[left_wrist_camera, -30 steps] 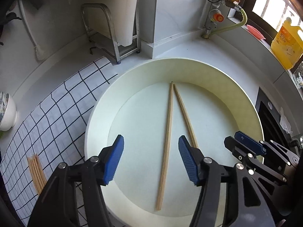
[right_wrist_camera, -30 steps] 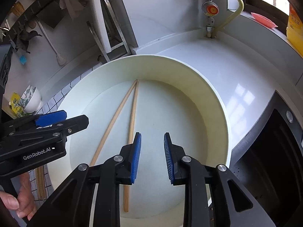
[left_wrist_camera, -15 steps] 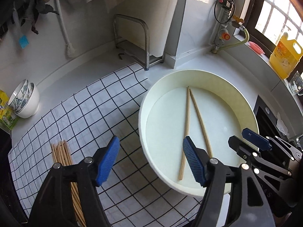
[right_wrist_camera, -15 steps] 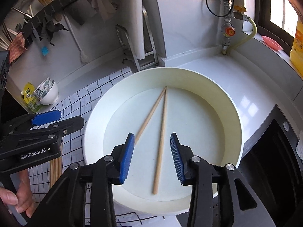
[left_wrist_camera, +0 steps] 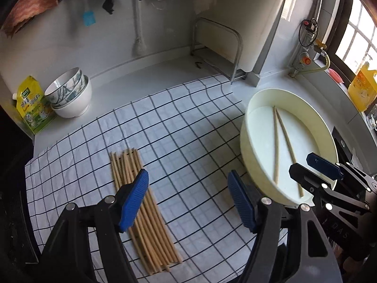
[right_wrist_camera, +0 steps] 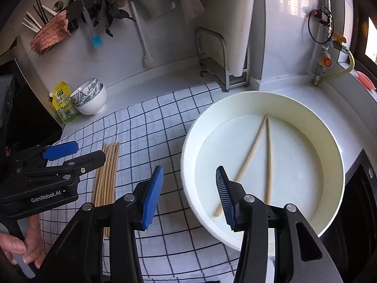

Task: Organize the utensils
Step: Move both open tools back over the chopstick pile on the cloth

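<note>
While both grippers hang over the counter, I see nothing between either pair of pads. My left gripper [left_wrist_camera: 187, 199] stands wide apart above the checked cloth [left_wrist_camera: 188, 127], its left pad in front of the bundle of chopsticks [left_wrist_camera: 141, 210] that lies on the cloth; whether it touches them I cannot tell. My right gripper [right_wrist_camera: 189, 195] has just been opening, its jaws now parted and empty, one pad over the cloth and the other over the near rim of the basin [right_wrist_camera: 339, 165]. Two chopsticks [right_wrist_camera: 259, 155] lie in the basin, their far tips close together and their near ends spread apart.

From the right wrist I get what the left misses: the left gripper from the side, a hand [right_wrist_camera: 21, 243] on its handle, and a rack of utensils [right_wrist_camera: 35, 21] high on the wall. From the left wrist I get the yellow jug [left_wrist_camera: 362, 89] by the window, and the whole length of the bundle, which the right view cuts behind the left gripper.

Stacked bowls [left_wrist_camera: 70, 94] and a yellow pouch [left_wrist_camera: 30, 103] sit at the far left corner. The bundle is blurred, so I cannot count its sticks.
</note>
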Available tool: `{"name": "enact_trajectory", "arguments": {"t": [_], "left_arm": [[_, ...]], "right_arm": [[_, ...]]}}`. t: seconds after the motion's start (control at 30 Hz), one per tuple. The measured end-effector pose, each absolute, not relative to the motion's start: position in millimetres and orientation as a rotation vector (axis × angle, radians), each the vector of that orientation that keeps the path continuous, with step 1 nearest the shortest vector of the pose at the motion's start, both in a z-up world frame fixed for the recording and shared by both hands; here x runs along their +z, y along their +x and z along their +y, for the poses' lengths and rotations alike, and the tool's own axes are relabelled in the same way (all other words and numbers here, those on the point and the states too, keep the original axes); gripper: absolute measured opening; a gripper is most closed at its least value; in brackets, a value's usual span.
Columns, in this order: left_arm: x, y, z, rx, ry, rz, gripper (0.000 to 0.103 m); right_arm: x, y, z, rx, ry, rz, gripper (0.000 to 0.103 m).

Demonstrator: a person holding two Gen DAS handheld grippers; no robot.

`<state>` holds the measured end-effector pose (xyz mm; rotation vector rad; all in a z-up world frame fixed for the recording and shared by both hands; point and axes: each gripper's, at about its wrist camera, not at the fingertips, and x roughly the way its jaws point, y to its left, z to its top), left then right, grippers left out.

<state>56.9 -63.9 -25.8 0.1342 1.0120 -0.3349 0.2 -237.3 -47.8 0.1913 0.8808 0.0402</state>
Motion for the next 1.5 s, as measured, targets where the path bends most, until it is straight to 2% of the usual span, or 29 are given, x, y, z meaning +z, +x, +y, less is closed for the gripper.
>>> {"name": "enact_trajectory", "arguments": {"t": [0.7,1.0,1.1,1.5], "left_arm": [[-75,51,93,-0.132,0.023,1.079,0.07],[-112,43,112,-0.11,-0.003,1.136,0.073],[-121,42,112,-0.111,0.004,1.148,0.076],[-139,45,105,-0.116,-0.008,1.17,0.08]], "right_arm": [[-95,16,-105,0.164,0.108,0.981,0.047],[-132,24,-82,0.158,0.074,1.048,0.048],[-142,26,-79,0.154,0.055,1.058,0.052],[-161,34,-79,0.121,0.027,1.075,0.053]]}}
